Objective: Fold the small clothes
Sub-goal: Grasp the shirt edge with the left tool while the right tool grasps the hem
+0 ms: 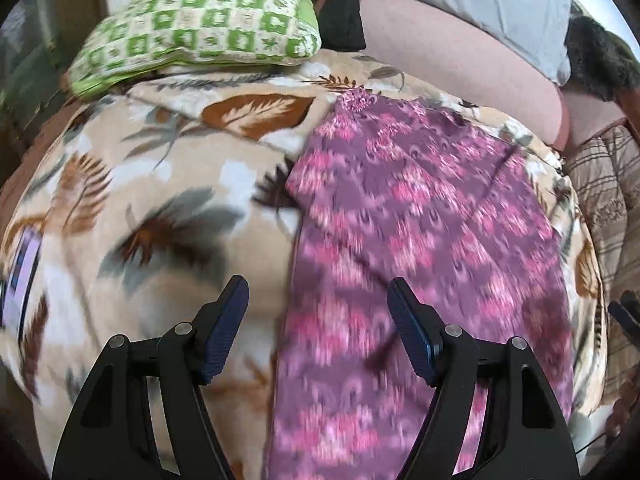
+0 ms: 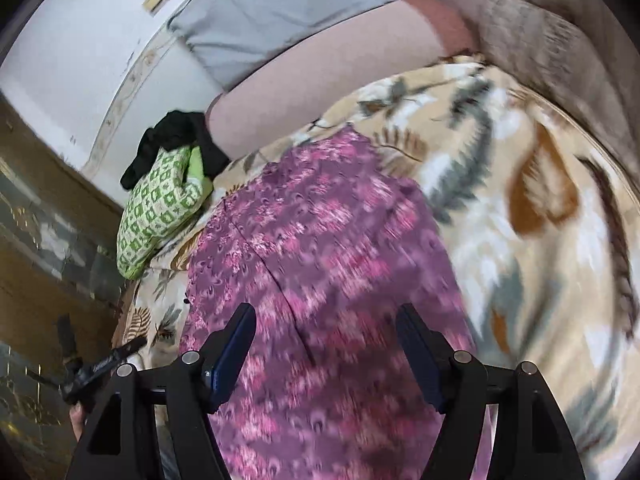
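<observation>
I see purple-pink patterned garment (image 1: 420,220) spread flat on beige leaf-print fleece blanket (image 1: 160,200). My left gripper (image 1: 316,320) gapes wide, empty, garment edge between fingers. My right gripper (image 2: 326,340) likewise parted, empty, over garment (image 2: 320,240). Green-checked cushion (image 1: 200,20) at eleven o'clock.

This is a home bedroom: a bed spread with a leaf-printed fleece blanket (image 1: 168,184), a green-and-white patterned pillow (image 1: 200,28) at its far left, a quilted brown bedcover (image 2: 540,36) at the right, and a white wall (image 2: 80,60) behind.
</observation>
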`<control>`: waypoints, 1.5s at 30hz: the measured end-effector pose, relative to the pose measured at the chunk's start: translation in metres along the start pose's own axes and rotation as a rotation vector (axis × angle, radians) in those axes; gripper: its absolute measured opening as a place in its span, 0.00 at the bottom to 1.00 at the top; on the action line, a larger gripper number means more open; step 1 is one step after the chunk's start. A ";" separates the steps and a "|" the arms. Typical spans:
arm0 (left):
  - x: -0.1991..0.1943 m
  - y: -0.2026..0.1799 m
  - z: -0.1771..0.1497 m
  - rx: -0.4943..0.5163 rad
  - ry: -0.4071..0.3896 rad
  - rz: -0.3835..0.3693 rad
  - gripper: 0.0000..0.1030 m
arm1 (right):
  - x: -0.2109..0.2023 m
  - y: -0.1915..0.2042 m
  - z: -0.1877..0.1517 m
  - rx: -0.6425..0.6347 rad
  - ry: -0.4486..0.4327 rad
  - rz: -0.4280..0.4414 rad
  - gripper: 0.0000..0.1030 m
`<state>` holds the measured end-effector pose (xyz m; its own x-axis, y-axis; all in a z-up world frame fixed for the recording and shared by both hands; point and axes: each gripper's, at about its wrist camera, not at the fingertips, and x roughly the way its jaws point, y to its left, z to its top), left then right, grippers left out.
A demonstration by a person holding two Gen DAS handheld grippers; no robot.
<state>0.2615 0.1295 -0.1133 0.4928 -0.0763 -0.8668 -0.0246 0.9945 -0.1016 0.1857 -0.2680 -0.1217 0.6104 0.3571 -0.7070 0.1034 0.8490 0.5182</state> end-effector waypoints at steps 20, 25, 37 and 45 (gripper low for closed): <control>0.207 -0.018 0.217 0.013 0.142 -0.032 0.70 | 0.226 -0.046 0.243 -0.011 0.179 -0.009 0.65; 0.237 -0.021 0.235 0.003 0.190 0.000 0.70 | 0.262 -0.041 0.259 -0.043 0.206 -0.087 0.45; 0.083 -0.010 0.200 -0.025 -0.029 -0.207 0.05 | 0.173 -0.010 0.223 -0.135 0.088 -0.087 0.07; -0.069 0.014 0.018 0.034 -0.127 -0.237 0.05 | 0.006 -0.004 0.066 -0.124 -0.036 0.028 0.07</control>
<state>0.2423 0.1503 -0.0462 0.5864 -0.2996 -0.7526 0.1326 0.9521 -0.2757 0.2408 -0.2945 -0.0961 0.6398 0.3689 -0.6742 -0.0104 0.8813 0.4724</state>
